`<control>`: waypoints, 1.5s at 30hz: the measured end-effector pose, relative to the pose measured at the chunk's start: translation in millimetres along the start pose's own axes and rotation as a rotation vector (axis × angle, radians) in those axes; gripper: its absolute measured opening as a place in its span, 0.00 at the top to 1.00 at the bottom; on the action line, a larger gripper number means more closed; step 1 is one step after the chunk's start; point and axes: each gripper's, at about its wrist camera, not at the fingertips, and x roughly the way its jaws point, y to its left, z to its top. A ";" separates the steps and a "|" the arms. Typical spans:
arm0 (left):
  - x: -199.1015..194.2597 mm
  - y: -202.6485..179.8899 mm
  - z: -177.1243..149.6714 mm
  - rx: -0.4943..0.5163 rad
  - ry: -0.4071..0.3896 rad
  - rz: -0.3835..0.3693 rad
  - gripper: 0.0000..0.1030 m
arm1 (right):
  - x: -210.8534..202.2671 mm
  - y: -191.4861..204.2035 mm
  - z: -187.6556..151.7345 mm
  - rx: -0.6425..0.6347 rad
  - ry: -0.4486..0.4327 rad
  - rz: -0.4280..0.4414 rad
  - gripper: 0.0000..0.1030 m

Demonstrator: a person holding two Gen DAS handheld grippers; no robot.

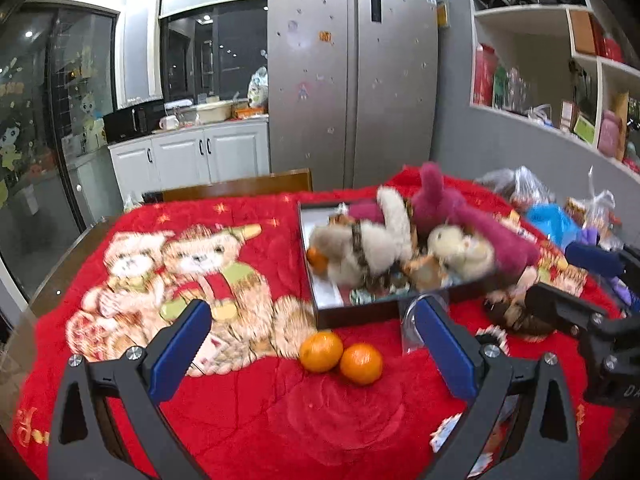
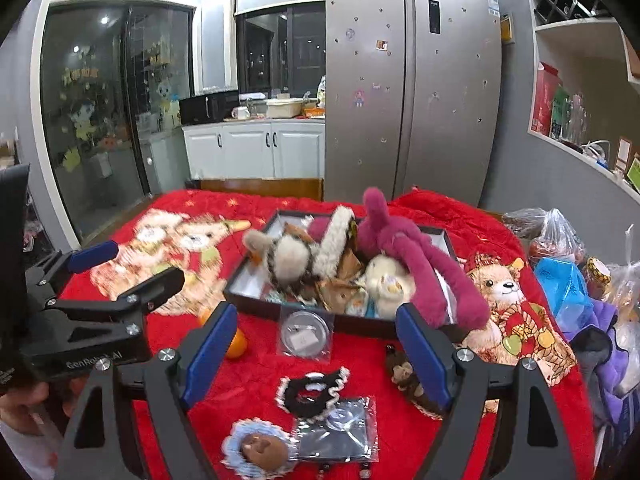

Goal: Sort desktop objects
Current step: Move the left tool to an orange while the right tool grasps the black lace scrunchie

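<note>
A dark box (image 1: 360, 313) on the red bear-print cloth (image 1: 248, 412) holds a magenta plush (image 1: 440, 204), white plush toys (image 1: 372, 248) and an orange (image 1: 318, 259). Two oranges (image 1: 321, 351) lie in front of it, just ahead of my left gripper (image 1: 313, 306), which is open and empty. My right gripper (image 2: 316, 312) is open and empty too, over a clear round packet (image 2: 306, 334), a black scrunchie (image 2: 312, 394) and a small brown plush (image 2: 404, 374). Each gripper shows in the other's view: the left gripper (image 2: 142, 262), the right gripper (image 1: 556, 272).
Plastic bags (image 2: 560, 236), a blue bag (image 2: 564, 292) and purple cloth crowd the table's right side. A frilled blue item (image 2: 258, 450) and a clear bag (image 2: 340, 428) lie near the front edge. A wooden chair back (image 2: 260, 186) and a fridge (image 2: 412, 80) stand behind.
</note>
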 end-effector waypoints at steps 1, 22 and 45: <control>8.4 -1.7 -6.3 -0.004 0.021 -0.019 0.00 | 5.9 2.0 -5.5 -0.012 0.006 -0.017 0.19; 80.0 -20.4 -36.1 0.068 0.190 -0.037 0.01 | 81.0 -28.6 -66.0 0.137 0.192 -0.010 0.19; 96.1 -19.2 -45.5 0.031 0.305 -0.034 0.95 | 99.9 -22.2 -76.7 0.147 0.298 0.067 0.88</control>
